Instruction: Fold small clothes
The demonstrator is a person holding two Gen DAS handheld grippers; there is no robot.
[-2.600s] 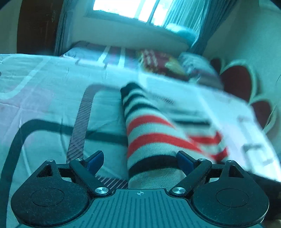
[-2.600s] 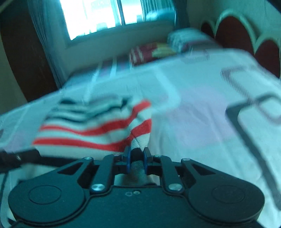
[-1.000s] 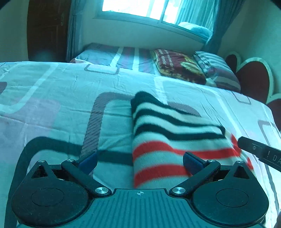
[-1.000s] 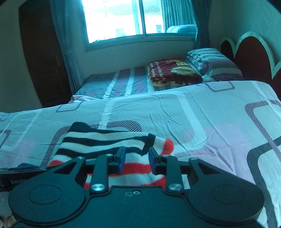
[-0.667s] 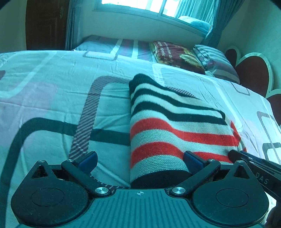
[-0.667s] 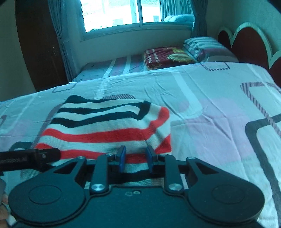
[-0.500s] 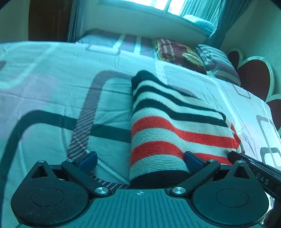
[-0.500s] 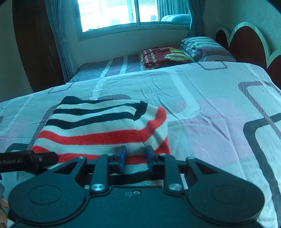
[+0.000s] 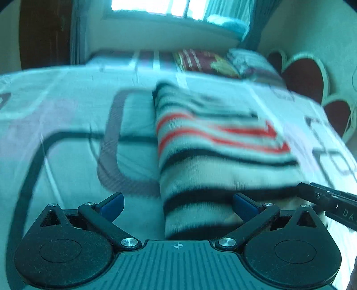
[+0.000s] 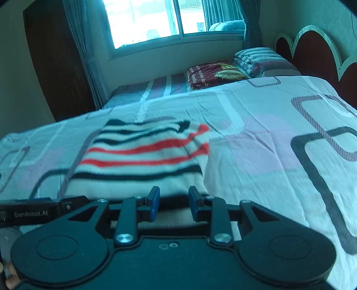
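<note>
A small knitted garment with white, red and black stripes lies folded on the bed sheet; it also shows in the right wrist view. My left gripper is wide open at the garment's near edge, with the cloth's left side between its blue pads. My right gripper is open a little, just before the garment's near right edge, holding nothing. The left wrist view is blurred by motion.
The sheet has rounded grey, black and pink patterns. Pillows and a dark red folded blanket lie at the bed's head, by a red headboard. A window, curtains and a dark wardrobe stand behind.
My right gripper let go of the garment and opened a little. Both grippers have drawn back towards me, so more of the folded garment shows. The left gripper stays wide open.
</note>
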